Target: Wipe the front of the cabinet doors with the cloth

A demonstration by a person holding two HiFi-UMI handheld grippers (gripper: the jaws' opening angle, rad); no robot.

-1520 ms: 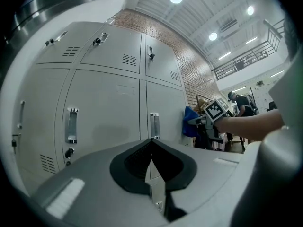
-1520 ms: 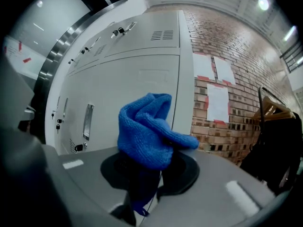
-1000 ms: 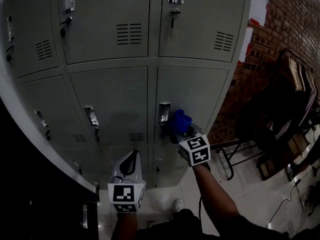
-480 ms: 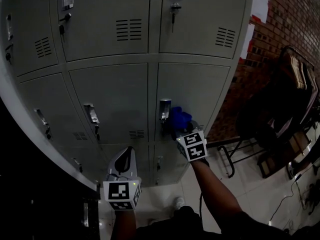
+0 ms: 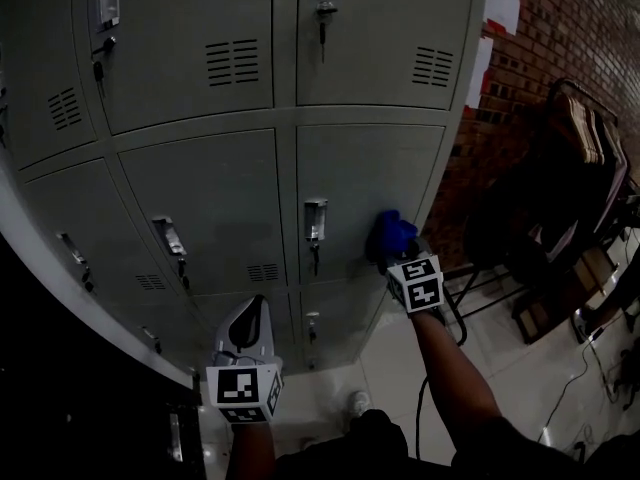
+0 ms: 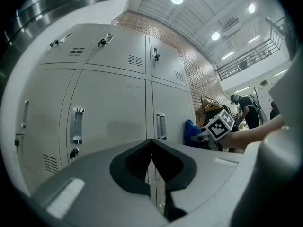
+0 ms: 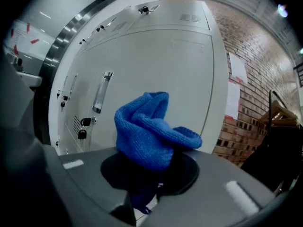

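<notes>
**Cloth at middle-row right door; left claw empty**

Left claw: held low in front of the bottom row of the cabinet, pointing at it and apart from the doors. The left gripper view shows the jaws closed against each other with nothing between them. The marker cube faces the head camera.

Cabinet: grey metal lockers in rows, each door with a vent slot and a recessed handle. Some locks carry keys, and a small padlock hangs on one door at the left of the right gripper view.

Middle-row right door: its handle sits at the left edge. The blue cloth is to the right of that handle, near the door's right edge and low on the panel. It looks to be up against the door face; actual contact cannot be confirmed.

Right claw: clenched on the cloth. The bunched knit fabric bulges out above the jaws, with a little showing below them.

Right of the cabinet: a brick wall with white sheets on it, then dark furniture on a pale floor.
</notes>
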